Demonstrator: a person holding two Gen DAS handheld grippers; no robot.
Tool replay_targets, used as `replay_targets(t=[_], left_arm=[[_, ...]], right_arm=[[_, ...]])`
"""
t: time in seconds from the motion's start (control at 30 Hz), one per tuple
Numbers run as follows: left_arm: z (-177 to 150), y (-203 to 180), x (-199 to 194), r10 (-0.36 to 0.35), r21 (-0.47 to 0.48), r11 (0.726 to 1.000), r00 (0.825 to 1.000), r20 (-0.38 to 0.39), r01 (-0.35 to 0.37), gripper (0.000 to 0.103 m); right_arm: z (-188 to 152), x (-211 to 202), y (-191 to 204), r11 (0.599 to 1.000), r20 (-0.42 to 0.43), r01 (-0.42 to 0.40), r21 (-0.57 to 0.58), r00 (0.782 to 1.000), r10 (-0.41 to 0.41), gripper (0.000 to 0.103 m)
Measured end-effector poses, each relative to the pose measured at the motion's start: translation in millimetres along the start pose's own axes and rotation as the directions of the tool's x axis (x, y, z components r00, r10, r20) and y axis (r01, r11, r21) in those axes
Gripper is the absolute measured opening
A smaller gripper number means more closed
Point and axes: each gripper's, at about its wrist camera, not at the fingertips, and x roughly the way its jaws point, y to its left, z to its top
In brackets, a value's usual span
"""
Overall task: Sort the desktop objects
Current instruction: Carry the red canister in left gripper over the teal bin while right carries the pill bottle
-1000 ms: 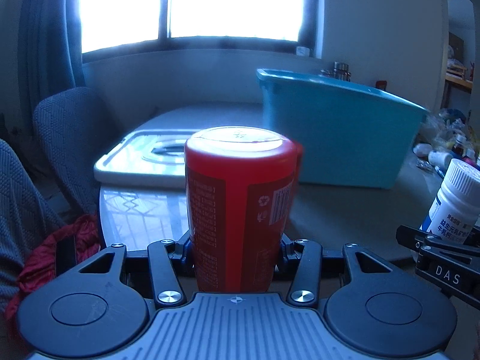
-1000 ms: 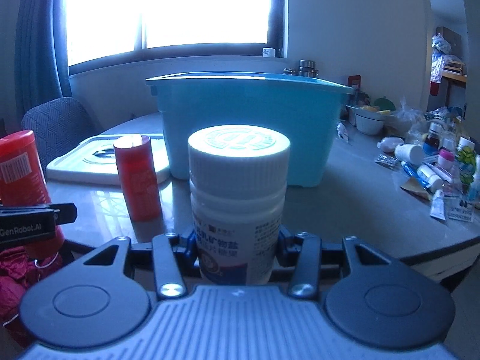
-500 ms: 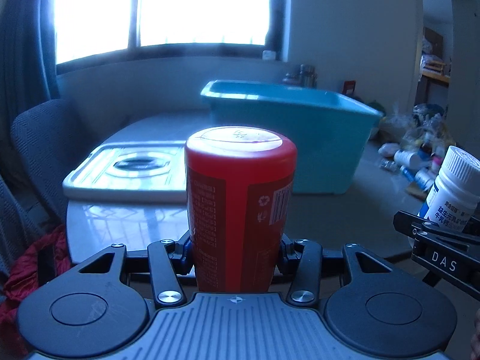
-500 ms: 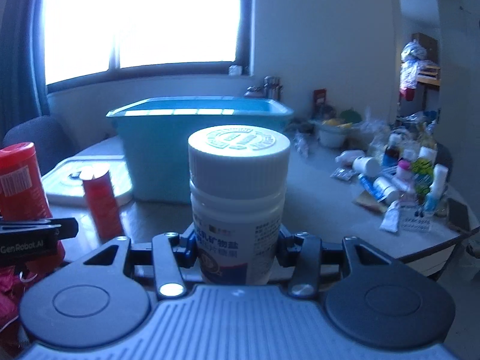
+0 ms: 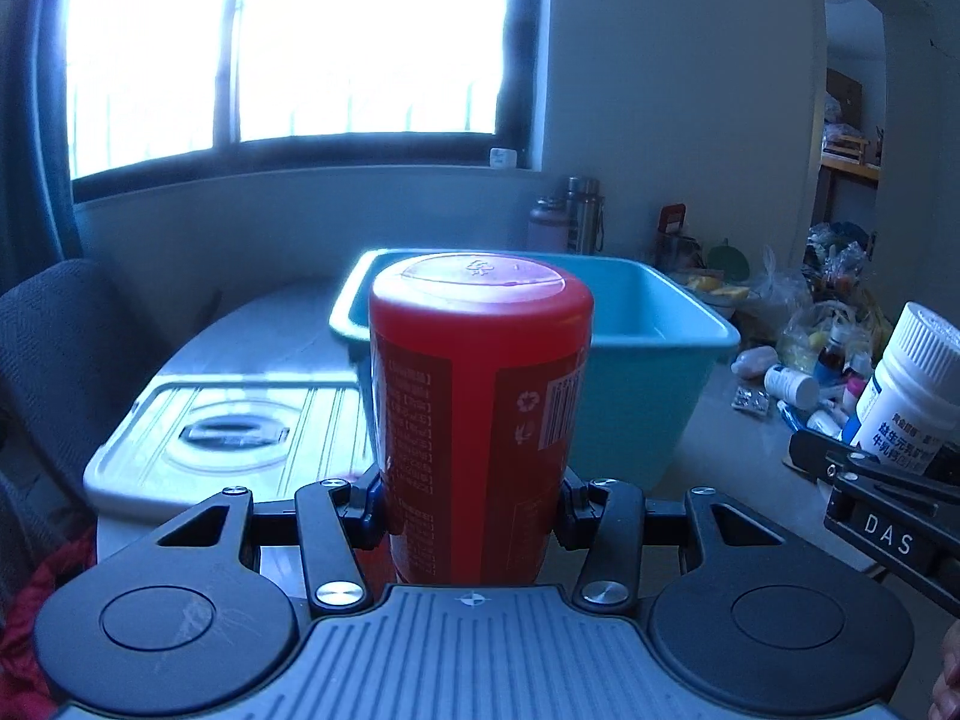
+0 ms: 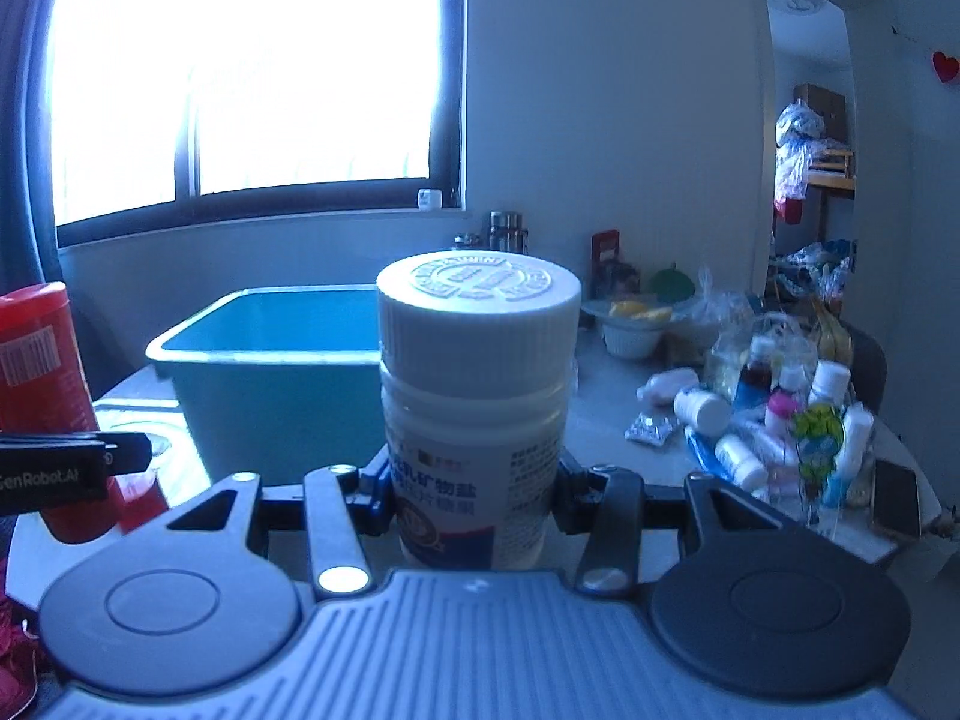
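Between the black pads of the left gripper (image 5: 474, 507) stands a red cylindrical canister (image 5: 480, 408), upright, smooth plastic w/ flat domed lid, printed label & barcode; jaws pinch it on both sides, low on its body. Right gripper (image 6: 474, 495) likewise clamps a white pill bottle (image 6: 477, 396), upright, ribbed screw cap w/ embossed ring, glossy label w/ blue band near the base. Both are held up off the grey tabletop (image 5: 720, 450). Just beyond sits a teal plastic tub (image 5: 648, 372), rectangular, rounded rim, open top, looks empty as far as visible. Left of the tub lies its pale ribbed lid (image 5: 234, 438), flat, w/ recessed oval handle. Far right on the table: loose pile of small bottles (image 6: 780, 420), blister pack, crinkly plastic bags. Dark fabric chair (image 5: 66, 360) at far left.
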Motion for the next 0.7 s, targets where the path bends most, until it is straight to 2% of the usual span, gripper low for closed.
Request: replay_targets(t=[0.3,0.5,0.7], left_arm=[[54.5,0.1,49.9,0.005,-0.018,1.0,1.0,0.022,-0.004,0.05],[86.3,1.4,81.6,0.01,0.006,1.0,1.0,0.022,-0.01,0.05],[107.9,7.4,114.4,0.007,-0.01,1.0,1.0,-0.006,-0.007,0.05]], right_arm=[[37.5,47.9,3.7,1.0,0.024,-0.011,0.002,1.0,0.011,0.048],[59.4,75.6,13.2,1.0,0.036,-0.014,0.002,0.999,0.014,0.048],[74.3,102.1,19.0,1.0,0.025,-0.008,0.001,1.0,0.008,0.048]])
